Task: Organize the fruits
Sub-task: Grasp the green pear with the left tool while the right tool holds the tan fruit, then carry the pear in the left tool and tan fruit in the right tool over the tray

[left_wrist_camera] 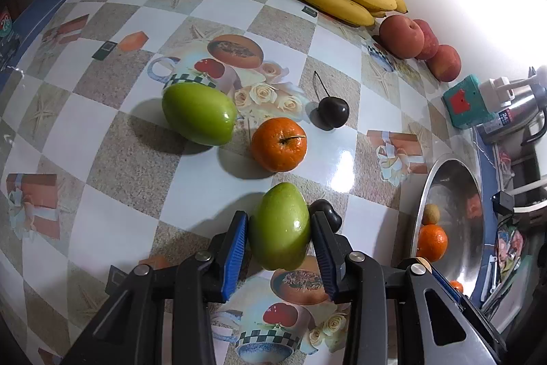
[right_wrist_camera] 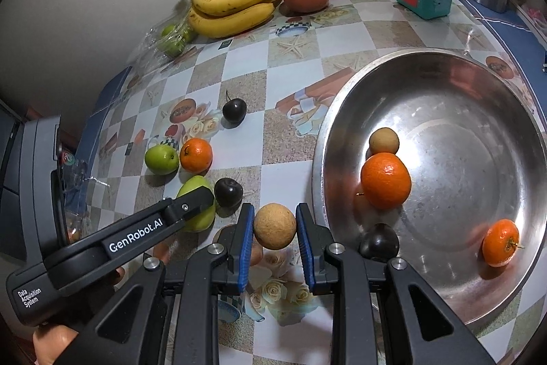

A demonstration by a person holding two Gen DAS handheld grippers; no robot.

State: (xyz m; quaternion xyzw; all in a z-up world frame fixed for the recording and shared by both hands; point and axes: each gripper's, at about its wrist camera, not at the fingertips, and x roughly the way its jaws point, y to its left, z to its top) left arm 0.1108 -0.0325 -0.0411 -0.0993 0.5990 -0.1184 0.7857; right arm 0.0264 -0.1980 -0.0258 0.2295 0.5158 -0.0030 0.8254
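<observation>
Glossy green fruit (left_wrist_camera: 279, 226) I clamp in my left tongs (left_wrist_camera: 278, 248), right tongs (right_wrist_camera: 275, 240) pinching tan round fruit (right_wrist_camera: 274, 226) beside bowl (right_wrist_camera: 342, 112)

The right gripper (right_wrist_camera: 275, 226) pinches a round tan fruit (right_wrist_camera: 274, 226) between its blue pads, held above the tablecloth (right_wrist_camera: 342, 33). Just right of it sits the steel bowl (right_wrist_camera: 461, 112) with 2 oranges, 1 tan fruit and a dark fruit (right_wrist_camera: 379, 242). To its left, the left gripper (right_wrist_camera: 191, 204) clamps a green fruit (right_wrist_camera: 196, 219), a dark plum (right_wrist_camera: 228, 192) beside it.
</observation>
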